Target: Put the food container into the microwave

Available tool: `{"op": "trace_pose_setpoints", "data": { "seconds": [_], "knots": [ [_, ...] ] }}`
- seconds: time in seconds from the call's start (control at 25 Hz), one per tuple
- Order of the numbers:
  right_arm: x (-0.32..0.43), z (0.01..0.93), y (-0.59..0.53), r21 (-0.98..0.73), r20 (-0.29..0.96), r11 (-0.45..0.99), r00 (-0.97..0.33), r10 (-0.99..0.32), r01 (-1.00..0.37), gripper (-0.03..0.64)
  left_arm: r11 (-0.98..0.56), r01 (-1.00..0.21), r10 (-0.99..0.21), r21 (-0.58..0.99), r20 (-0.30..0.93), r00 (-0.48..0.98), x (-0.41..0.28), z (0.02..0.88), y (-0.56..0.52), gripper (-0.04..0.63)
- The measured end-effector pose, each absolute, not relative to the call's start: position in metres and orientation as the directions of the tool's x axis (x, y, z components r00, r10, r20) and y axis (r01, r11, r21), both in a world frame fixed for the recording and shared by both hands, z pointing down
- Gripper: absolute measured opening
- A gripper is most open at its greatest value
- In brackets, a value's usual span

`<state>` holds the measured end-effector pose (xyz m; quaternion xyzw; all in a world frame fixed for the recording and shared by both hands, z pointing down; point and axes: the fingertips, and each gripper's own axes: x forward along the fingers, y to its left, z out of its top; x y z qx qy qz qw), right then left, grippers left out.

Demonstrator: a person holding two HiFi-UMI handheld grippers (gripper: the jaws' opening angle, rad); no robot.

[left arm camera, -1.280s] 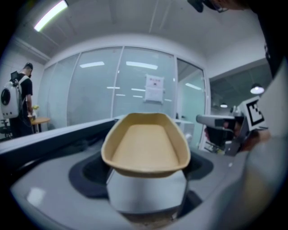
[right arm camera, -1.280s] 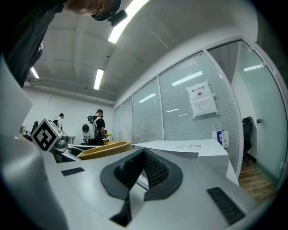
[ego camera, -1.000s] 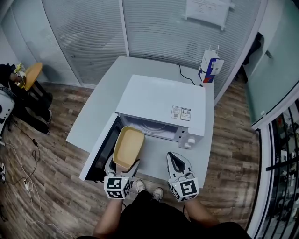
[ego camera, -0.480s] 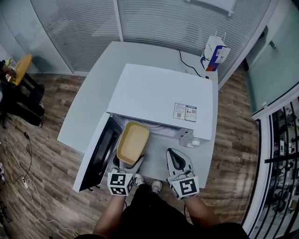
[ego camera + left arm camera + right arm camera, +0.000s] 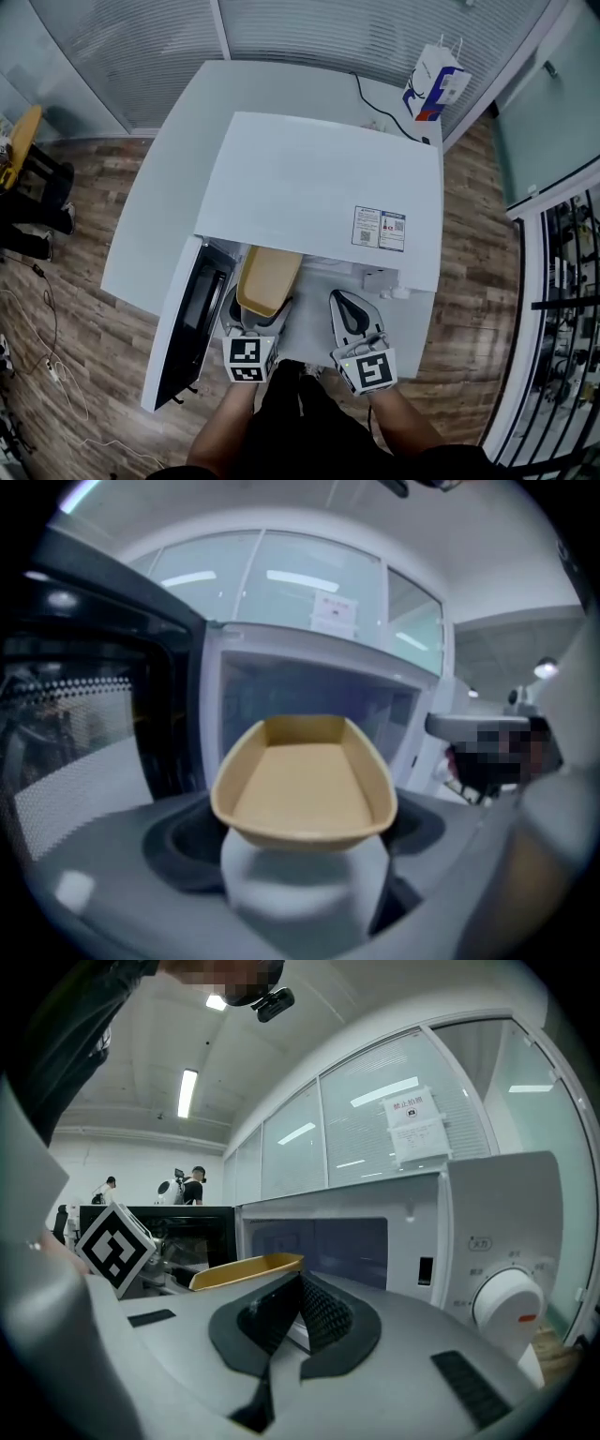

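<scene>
While the microwave stands with its door swung wide toward 8 o'clock, the left gripper pinches the near end of the food container, a tan, empty tray held level.

Head view: the tray's far end passes under the oven's front edge, at 6 o'clock of the housing. The near half is outside.

Left gripper view: the cavity is at 12 o'clock, and the tray points straight in.

Right gripper: at 3 o'clock of the left one, jaws pressed together on nothing, idle near the control knob.

Judgement: the door is dealt with and insertion is roughly half done. Left to do: push deeper, seat the tray on the cavity floor, release, back out.
</scene>
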<state>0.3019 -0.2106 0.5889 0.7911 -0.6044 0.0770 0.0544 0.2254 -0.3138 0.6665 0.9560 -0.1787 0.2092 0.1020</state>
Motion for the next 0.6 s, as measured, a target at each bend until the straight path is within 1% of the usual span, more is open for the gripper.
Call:
{"op": "trace_pose_setpoints", "data": {
  "seconds": [0.2, 0.44, 0.6],
  "knots": [
    [0.309, 0.606, -0.221, -0.016, 0.221, -0.269, 0.259, -0.940, -0.963, -0.002, -0.925, -0.374, -0.307, 0.073, 0.439, 0.845, 0.250, 0.676, -0.322, 0.486],
    [0.315, 0.615, -0.232, -0.021, 0.232, -0.266, 0.254, -0.939, -0.964, -0.002, -0.925, -0.377, -0.329, 0.042, 0.408, 0.852, 0.281, 0.676, -0.337, 0.488],
    [0.318, 0.623, -0.235, -0.024, 0.261, -0.273, 0.257, -0.930, -0.962, -0.002, -0.919, -0.393, -0.352, 0.009, 0.430, 0.832, 0.295, 0.684, -0.348, 0.488]
  ]
}}
